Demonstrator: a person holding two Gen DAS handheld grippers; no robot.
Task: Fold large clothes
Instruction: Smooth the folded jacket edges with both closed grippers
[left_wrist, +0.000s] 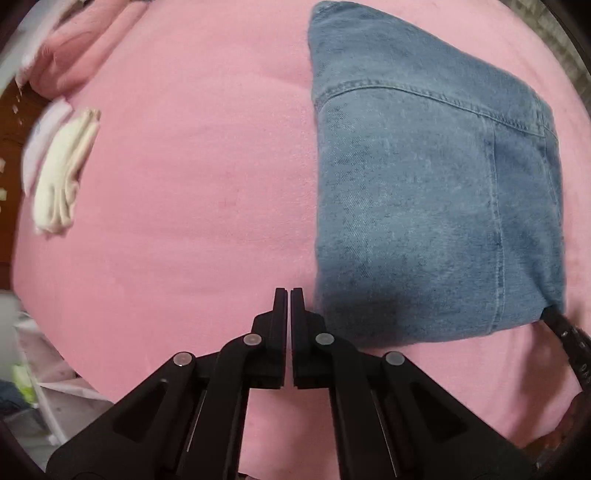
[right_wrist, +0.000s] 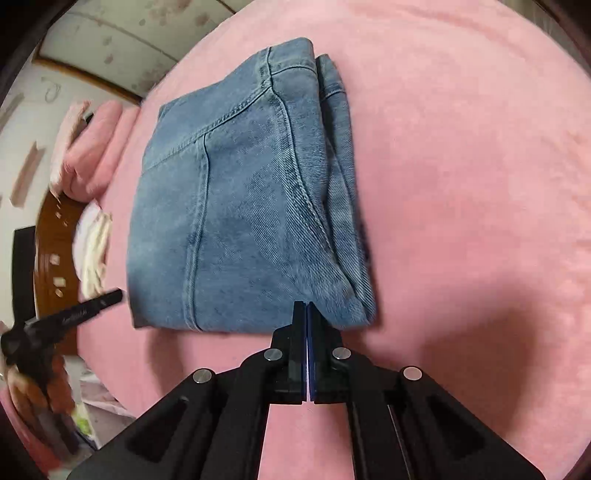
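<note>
On the pink bed (left_wrist: 192, 192), which fills nearly all of both views, lie the folded jeans (left_wrist: 424, 206), a squarish blue bundle flat on the cover. In the left wrist view their long axis runs away from the camera, with the near hem toward the tools and the far corner close to the top of the picture; the stitched seams run the same way. In the right wrist view the stacked fold layers show along the bundle's right edge. Open pink cover spreads wide to the left of the jeans in the left view and to their right in the right view. A rolled pink blanket (right_wrist: 96, 147) sits at the far edge of the bed, and a small cream cloth (left_wrist: 62, 173) lies near the bed's side edge, well apart from the jeans. The left tool (left_wrist: 288, 295) hangs over bare cover just beside the jeans' near left corner, its fingers pressed together on nothing. The right tool (right_wrist: 307, 308) is at the near hem by the right corner, fingers pressed together; whether denim is caught between them cannot be told.
</note>
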